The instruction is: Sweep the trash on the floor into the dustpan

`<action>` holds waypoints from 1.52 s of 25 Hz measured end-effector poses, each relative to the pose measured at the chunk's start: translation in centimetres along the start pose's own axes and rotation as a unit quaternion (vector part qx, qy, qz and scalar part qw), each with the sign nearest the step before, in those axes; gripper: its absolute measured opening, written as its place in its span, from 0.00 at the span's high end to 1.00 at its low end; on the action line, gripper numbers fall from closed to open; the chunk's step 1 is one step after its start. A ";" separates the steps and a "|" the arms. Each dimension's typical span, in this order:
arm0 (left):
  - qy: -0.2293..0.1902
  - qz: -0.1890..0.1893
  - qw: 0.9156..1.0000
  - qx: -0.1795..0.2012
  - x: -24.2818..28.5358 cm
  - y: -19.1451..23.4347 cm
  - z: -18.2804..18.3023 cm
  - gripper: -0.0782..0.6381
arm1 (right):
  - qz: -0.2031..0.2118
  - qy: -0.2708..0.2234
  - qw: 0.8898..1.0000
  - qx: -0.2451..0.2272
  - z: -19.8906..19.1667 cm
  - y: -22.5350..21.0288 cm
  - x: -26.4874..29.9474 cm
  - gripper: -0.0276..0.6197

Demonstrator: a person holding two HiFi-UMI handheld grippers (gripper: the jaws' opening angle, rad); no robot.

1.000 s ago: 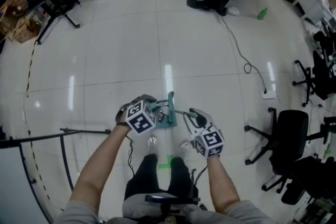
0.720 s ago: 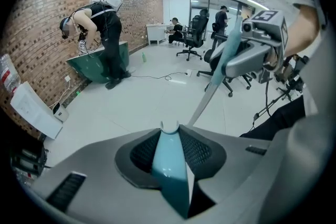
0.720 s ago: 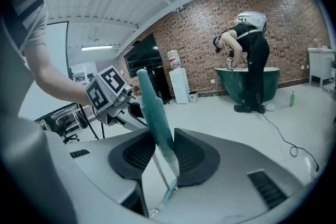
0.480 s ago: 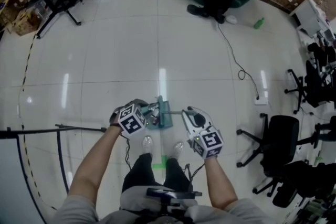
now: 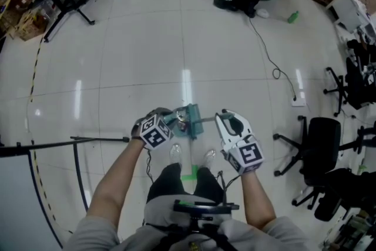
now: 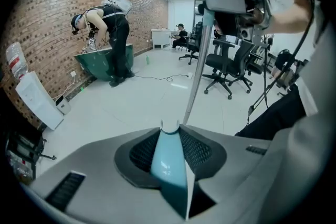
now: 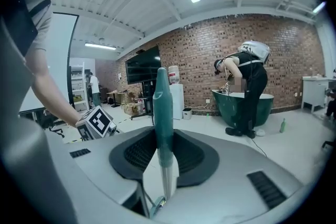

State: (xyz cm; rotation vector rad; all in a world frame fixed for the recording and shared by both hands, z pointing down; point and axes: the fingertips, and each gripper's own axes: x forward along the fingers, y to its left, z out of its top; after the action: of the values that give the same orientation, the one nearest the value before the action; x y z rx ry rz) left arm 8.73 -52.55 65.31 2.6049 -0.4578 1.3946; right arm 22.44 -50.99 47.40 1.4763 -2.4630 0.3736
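No readable text, label, brand, number or sign on anything in view

You wear a grey short-sleeved top (image 5: 276,238), black trousers (image 5: 167,182), pale shoes (image 5: 175,153); left gripper (image 5: 175,120) and right gripper (image 5: 227,121) are grey, bearing black-and-white marker cubes (image 5: 154,131).

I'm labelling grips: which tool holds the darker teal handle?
The right tool, whose jaws have just been closing on the dark teal handle with a silver pole; the left tool grips a pale blue handle.
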 end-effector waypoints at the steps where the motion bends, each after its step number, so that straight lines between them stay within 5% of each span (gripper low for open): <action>1: 0.002 0.002 1.000 0.000 -0.1 0.0 0.0 0.75 | -0.002 -0.009 1.000 -0.007 0.4 0.3 -0.1 0.80; 10: 0.029 0.001 1.000 0.006 -0.2 0.2 -1.3 0.75 | -0.048 -0.028 0.998 -0.015 2.4 1.3 -1.0 0.80; 34: 0.035 -0.001 0.999 0.005 0.2 0.5 -0.8 0.75 | -0.051 -0.035 0.998 -0.022 3.6 1.5 -1.5 0.80; 38: 0.023 -0.030 0.999 -0.007 0.2 -0.2 -1.0 0.63 | -0.053 -0.035 0.998 -0.025 3.8 1.9 -1.6 0.80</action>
State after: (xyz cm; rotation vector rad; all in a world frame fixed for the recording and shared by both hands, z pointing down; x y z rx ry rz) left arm 8.10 -52.13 66.04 2.5471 -0.3786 1.4235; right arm 21.18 -50.13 43.08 1.6172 -2.4149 0.2419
